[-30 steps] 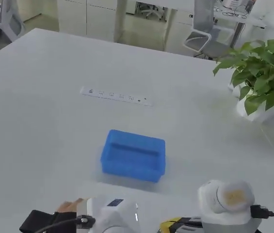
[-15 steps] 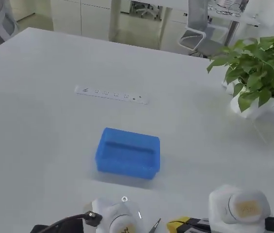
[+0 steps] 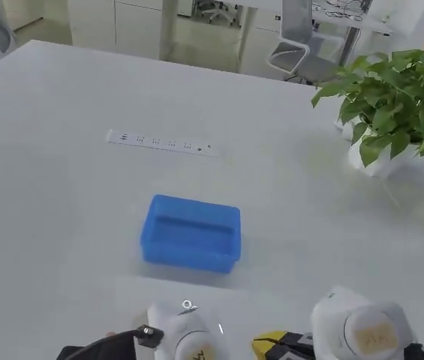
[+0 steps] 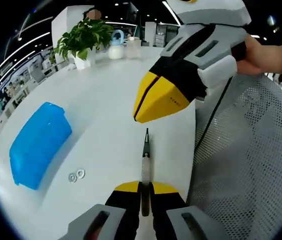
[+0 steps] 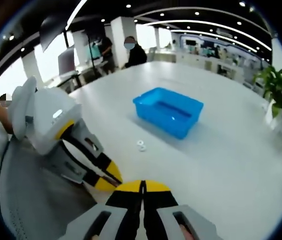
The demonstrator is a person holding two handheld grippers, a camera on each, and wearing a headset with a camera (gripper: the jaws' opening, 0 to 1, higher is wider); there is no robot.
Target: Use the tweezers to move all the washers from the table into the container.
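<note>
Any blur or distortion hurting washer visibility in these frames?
Head view: soft all over, washers barely resolve. Left gripper view: sharp, table bent by fisheye, tweezers and washers crisp. Right gripper view: hazy, washers smudged.

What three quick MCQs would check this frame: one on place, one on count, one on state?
1. Where are the washers?
A. On the table, near the container
B. Inside the container
C. Beside the plant pot

2. How many washers show in the left gripper view?
A. One
B. Five
C. Two

3. What state is the left gripper in?
A. Open and empty
B. Shut on the tweezers
C. Shut on a washer

Answers:
1. A: they lie on bare table just off the container's corner.
2. C: two small rings lie side by side there.
3. B: its jaws clamp the tweezers' shaft, with the tips pointing forward.
</note>
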